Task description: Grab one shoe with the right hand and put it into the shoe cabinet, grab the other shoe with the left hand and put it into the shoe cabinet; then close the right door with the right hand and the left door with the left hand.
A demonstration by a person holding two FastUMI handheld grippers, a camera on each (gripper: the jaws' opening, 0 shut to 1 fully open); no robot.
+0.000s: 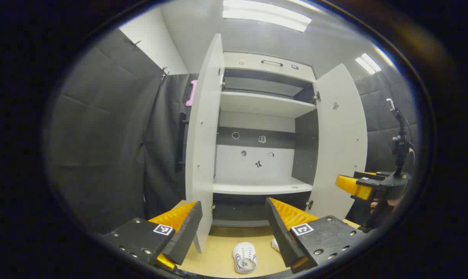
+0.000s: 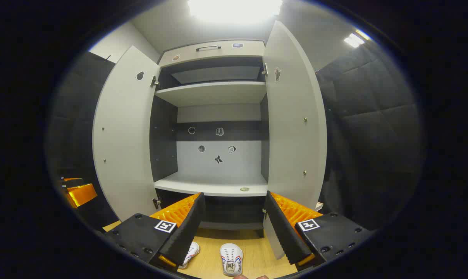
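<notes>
- left gripper point(image 1: 234, 228): fingers spread, holding nothing; one shoe point(image 1: 245, 257) on the floor just below the gap, another shoe edge point(image 1: 275, 245) against the right finger.
- cabinet point(image 2: 214, 186): both doors open, shelves bare.
- right gripper point(image 2: 234, 228): fingers spread, holding nothing; shoe point(image 2: 230, 259) below the gap, long axis pointing toward the cabinet; second shoe point(image 2: 190, 254) beside the left finger.
- Judgement: right goes first, straight down.

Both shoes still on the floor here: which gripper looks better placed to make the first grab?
Right, probably. The right gripper hangs open with a shoe centred between its fingers; the left gripper, also open, sees its shoe slightly off-centre.
</notes>
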